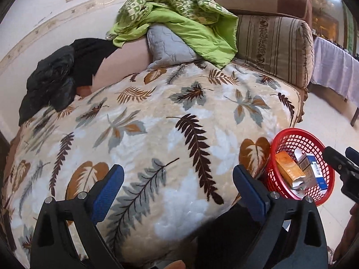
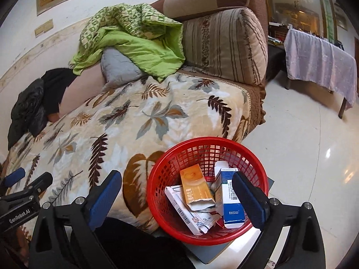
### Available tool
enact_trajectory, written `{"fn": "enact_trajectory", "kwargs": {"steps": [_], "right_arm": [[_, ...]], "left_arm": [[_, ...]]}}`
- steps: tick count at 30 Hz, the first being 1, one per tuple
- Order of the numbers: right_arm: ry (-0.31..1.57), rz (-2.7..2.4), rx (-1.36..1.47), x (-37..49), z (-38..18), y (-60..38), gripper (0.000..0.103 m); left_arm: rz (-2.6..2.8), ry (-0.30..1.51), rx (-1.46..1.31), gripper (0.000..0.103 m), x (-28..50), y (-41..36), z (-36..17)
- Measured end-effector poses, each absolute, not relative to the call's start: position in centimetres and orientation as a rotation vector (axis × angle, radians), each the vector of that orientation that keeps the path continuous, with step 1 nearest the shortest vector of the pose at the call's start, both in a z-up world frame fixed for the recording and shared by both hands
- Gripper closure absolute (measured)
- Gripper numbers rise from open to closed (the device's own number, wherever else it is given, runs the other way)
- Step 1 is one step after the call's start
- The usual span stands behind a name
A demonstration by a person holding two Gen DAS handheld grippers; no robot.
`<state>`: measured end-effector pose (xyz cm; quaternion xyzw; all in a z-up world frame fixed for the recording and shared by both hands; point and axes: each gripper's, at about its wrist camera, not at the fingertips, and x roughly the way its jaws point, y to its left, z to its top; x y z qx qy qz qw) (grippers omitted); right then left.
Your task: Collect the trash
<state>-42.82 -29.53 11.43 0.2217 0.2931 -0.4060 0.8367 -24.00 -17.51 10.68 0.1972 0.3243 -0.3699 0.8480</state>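
A red mesh basket (image 2: 161, 172) stands on the floor beside the sofa and holds an orange carton (image 2: 195, 185), a blue-and-white carton (image 2: 227, 204) and a torn white box (image 2: 181, 208). My right gripper (image 2: 177, 198) hangs open over the basket's near side, nothing between its blue pads. The left gripper (image 1: 178, 189) is open above the leaf-patterned blanket (image 1: 157, 116), also empty. The basket (image 1: 291, 139) sits at the right in the left wrist view, with the orange carton (image 1: 288, 168) inside. The other tool shows at the right edge there and at the lower left in the right wrist view.
A green quilt (image 1: 179, 22), a grey cushion (image 1: 170, 47) and black clothing (image 1: 58, 76) lie along the sofa back. The striped armrest (image 2: 226, 44) ends the sofa. A cloth-covered table (image 2: 318, 60) stands across the glossy tile floor (image 2: 303, 157).
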Motion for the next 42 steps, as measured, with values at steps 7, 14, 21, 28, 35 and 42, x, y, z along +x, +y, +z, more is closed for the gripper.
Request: {"fn": "enact_trajectory", "kwargs": {"steps": [7,14,21,28,35,42], "right_arm": [[0.640,-0.840,0.453,-42.2,11.3,-29.0,0.003],[0.645,-0.834,0.464,-42.1,11.1,-29.0,0.003],[0.645,-0.834,0.474,-42.3,10.9,-29.0,0.003],[0.649,-0.837,0.476,-42.4,10.8,-29.0,0.003],[0.647,-0.848,0.475,-42.5,10.9,-28.7,0.003],[0.650,-0.855,0.493,-42.8,10.7,-29.1,0.003]], "left_arm": [[-0.784,0.680,0.411,0.006,-24.0,-17.4,10.6],[-0.783,0.673,0.411,0.006,-24.4,-17.6,10.7],[-0.783,0.673,0.412,0.006,-24.4,-17.6,10.7],[-0.761,0.652,0.422,0.006,-24.6,-17.5,10.9],[-0.754,0.622,0.455,0.006,-25.1,-17.5,11.0],[-0.768,0.612,0.474,0.006,-25.7,-17.7,11.0]]}}
